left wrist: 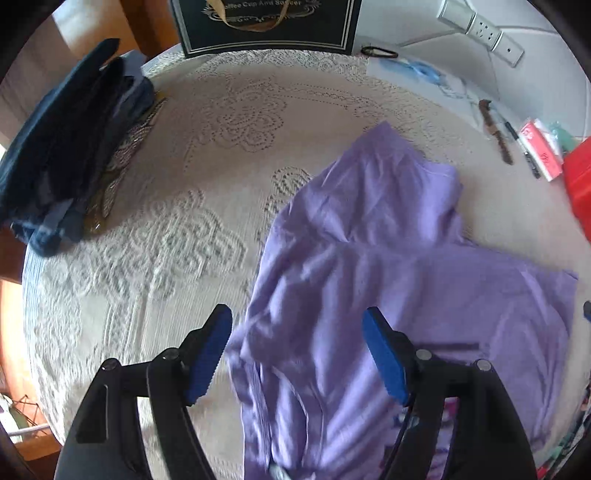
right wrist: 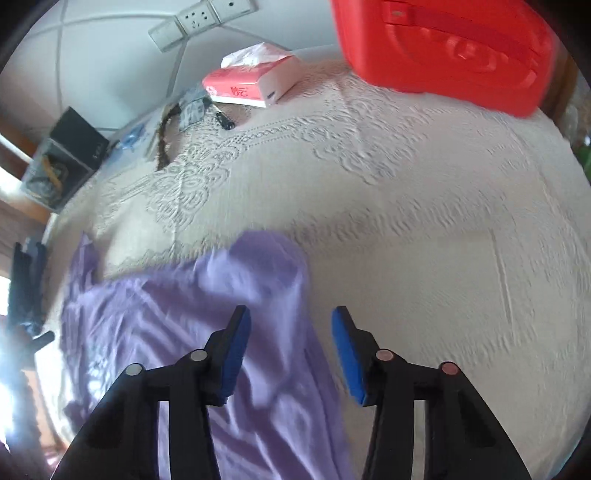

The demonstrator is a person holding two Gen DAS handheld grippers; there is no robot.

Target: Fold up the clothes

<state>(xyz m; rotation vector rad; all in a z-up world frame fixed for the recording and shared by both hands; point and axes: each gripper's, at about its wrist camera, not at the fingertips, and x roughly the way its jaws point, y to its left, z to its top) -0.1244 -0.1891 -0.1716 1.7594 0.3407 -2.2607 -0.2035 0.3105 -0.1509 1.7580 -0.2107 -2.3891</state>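
A lilac garment [left wrist: 388, 280] lies crumpled and partly folded on the cream embossed bedspread [left wrist: 177, 240]. My left gripper [left wrist: 297, 325] hovers over the garment's left edge, open, with nothing pinched between its blue pads [left wrist: 208, 354]. In the right wrist view the same lilac garment [right wrist: 207, 306] spreads below and to the left. My right gripper [right wrist: 290, 326] is open above the garment's right edge, blue pads [right wrist: 345, 350] apart from the cloth. Both views are motion-blurred.
A pile of dark blue clothes [left wrist: 70, 147] sits at the left. A dark gift box [left wrist: 266, 26] stands at the back. A red plastic case [right wrist: 443, 48], a tissue pack [right wrist: 255, 85], pens [left wrist: 524, 151] and a brown stick [left wrist: 496, 131] lie toward the wall with sockets [right wrist: 199, 18].
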